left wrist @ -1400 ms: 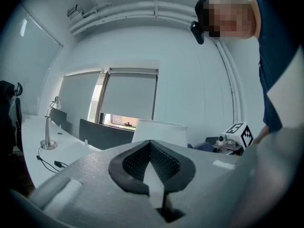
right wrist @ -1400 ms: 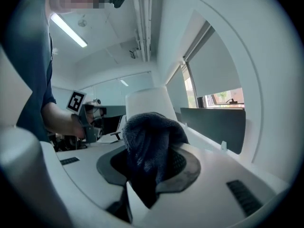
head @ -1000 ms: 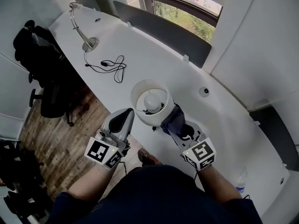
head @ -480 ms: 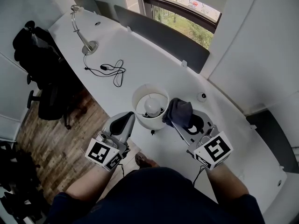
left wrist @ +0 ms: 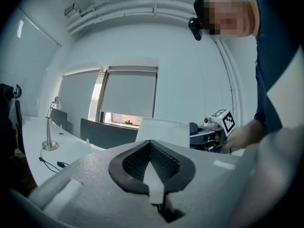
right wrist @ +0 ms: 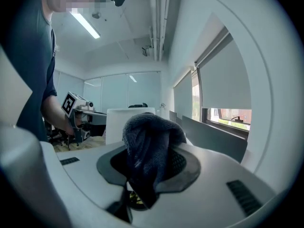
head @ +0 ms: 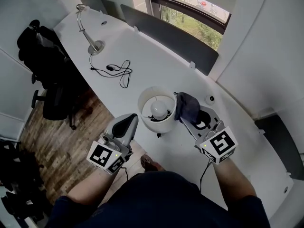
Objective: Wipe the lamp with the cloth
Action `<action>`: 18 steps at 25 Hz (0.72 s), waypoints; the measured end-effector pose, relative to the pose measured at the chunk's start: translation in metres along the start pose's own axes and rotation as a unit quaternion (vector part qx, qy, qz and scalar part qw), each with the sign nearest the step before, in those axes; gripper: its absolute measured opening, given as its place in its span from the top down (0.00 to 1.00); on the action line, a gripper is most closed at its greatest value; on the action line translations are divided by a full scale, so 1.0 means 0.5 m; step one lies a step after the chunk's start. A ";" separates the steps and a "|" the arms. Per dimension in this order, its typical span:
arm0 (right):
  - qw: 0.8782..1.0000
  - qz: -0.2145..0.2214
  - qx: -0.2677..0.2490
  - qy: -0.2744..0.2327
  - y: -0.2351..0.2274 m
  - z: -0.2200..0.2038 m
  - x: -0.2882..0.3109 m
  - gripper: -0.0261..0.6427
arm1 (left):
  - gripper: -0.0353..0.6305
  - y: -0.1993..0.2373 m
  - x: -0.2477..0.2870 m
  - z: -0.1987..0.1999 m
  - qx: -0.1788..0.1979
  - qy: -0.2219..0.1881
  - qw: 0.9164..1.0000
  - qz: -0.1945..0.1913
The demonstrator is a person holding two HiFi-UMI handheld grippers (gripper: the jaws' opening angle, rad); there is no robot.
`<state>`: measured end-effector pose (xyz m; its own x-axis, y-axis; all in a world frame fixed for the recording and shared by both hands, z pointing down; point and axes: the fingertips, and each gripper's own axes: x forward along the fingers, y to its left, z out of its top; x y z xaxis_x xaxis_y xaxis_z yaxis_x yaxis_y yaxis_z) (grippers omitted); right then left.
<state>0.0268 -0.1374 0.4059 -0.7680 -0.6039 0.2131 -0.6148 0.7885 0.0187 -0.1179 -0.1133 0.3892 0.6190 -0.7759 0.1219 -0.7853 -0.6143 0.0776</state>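
Observation:
A small table lamp with a white drum shade [head: 156, 109] stands on the white desk [head: 142, 56], its bulb showing from above. My right gripper [head: 188, 112] is shut on a dark blue cloth [head: 186, 106], held just right of the shade and close to its rim. The cloth [right wrist: 149, 151] bunches up over the jaws in the right gripper view, with the shade [right wrist: 128, 122] behind it. My left gripper [head: 129, 123] is shut with nothing in it, just left of the shade's near side. The shade [left wrist: 161, 132] appears beyond its tips.
A chrome desk lamp [head: 90, 30] stands at the far left of the desk, with a black cable [head: 116, 70] coiled near it. A grey partition [head: 166, 34] runs along the back under the window. A black office chair [head: 45, 65] stands on the wood floor to the left.
My right gripper has carried the cloth up and away from me along the right side of the shade. The left gripper has stayed where it was.

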 end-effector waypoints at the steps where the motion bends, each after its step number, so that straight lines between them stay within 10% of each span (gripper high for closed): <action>1: 1.000 0.000 0.001 0.007 -0.003 -0.015 0.004 0.78 | 0.94 0.002 -0.001 -0.002 0.000 0.002 1.000 0.003; 18: 0.992 0.024 -0.062 0.106 -0.042 -0.162 0.046 0.78 | 0.94 -0.018 0.008 -0.020 -0.002 0.014 1.000 0.009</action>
<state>0.0364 -0.1583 0.4894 -0.7321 -0.5382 0.4176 -0.5422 0.8315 0.1209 -0.1085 -0.1093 0.3988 0.6044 -0.7822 0.1515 -0.7962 -0.5999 0.0793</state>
